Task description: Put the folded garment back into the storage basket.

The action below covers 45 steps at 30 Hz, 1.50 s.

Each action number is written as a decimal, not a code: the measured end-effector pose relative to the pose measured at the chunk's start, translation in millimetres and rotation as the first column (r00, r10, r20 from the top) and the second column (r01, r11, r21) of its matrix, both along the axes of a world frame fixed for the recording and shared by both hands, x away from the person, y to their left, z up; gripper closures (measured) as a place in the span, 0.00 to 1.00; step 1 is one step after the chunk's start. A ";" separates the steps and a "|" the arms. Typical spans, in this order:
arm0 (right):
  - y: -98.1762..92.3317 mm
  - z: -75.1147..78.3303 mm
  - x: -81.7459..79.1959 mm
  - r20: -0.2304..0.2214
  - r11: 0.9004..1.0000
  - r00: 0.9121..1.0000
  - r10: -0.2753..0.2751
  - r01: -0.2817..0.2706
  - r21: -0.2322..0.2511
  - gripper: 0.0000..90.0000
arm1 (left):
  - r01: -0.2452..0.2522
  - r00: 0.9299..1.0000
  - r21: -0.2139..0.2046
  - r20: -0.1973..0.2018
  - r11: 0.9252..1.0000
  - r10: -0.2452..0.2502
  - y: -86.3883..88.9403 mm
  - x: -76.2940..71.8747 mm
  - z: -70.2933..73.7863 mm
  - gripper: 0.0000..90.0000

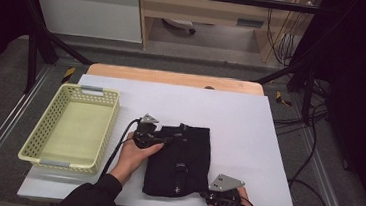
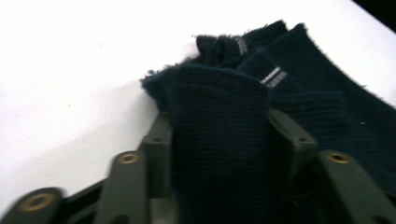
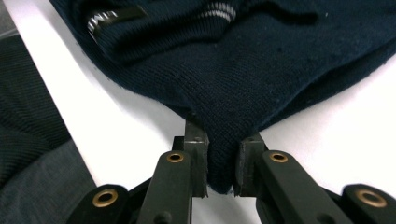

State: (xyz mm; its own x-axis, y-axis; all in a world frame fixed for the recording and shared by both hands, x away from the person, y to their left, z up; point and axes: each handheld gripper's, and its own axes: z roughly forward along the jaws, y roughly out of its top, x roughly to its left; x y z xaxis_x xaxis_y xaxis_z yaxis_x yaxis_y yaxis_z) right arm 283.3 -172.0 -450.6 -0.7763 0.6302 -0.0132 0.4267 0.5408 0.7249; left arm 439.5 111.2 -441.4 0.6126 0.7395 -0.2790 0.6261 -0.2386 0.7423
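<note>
Because you had each gripper on a different corner of the dark knitted garment [image 1: 180, 160], the folded cloth lay spread between your hands on the white table [image 1: 248, 134]. Your left gripper [image 2: 219, 135] was clamped on a thick fold at the garment's far left corner, its jaws held wide by the bunched knit. Your right gripper [image 3: 219, 163] pinched the near right corner, jaws nearly together on a thin point of fabric. Holding diagonal corners probably served to keep the fold flat or to lift it as one piece. To the left stood the yellow basket [image 1: 52, 116], empty, perhaps the garment's destination.
</note>
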 end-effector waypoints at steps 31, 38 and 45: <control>42.2 75.6 47.5 -0.043 0.977 0.978 0.205 -0.202 0.075 0.89 | 0.008 0.998 0.068 0.054 0.998 -0.012 14.0 11.8 96.7 0.65; 56.2 85.0 59.1 -0.040 0.972 0.972 0.230 -0.228 0.053 0.89 | 0.003 0.998 0.075 0.059 0.997 -0.007 24.6 18.2 111.3 0.65; 68.5 96.1 65.4 -0.029 0.966 0.966 0.255 -0.255 0.033 0.89 | -0.008 0.997 0.082 0.075 0.997 0.002 32.3 20.5 121.3 0.65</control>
State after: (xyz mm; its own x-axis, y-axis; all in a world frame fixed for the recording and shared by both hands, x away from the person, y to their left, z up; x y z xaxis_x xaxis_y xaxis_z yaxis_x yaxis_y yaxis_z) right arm 348.7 -103.5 -354.5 -0.9111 0.4111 0.0302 0.3011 0.6138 0.7298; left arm 460.0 143.5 -320.1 0.6258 0.7611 -0.1708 0.5712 -0.2981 0.7647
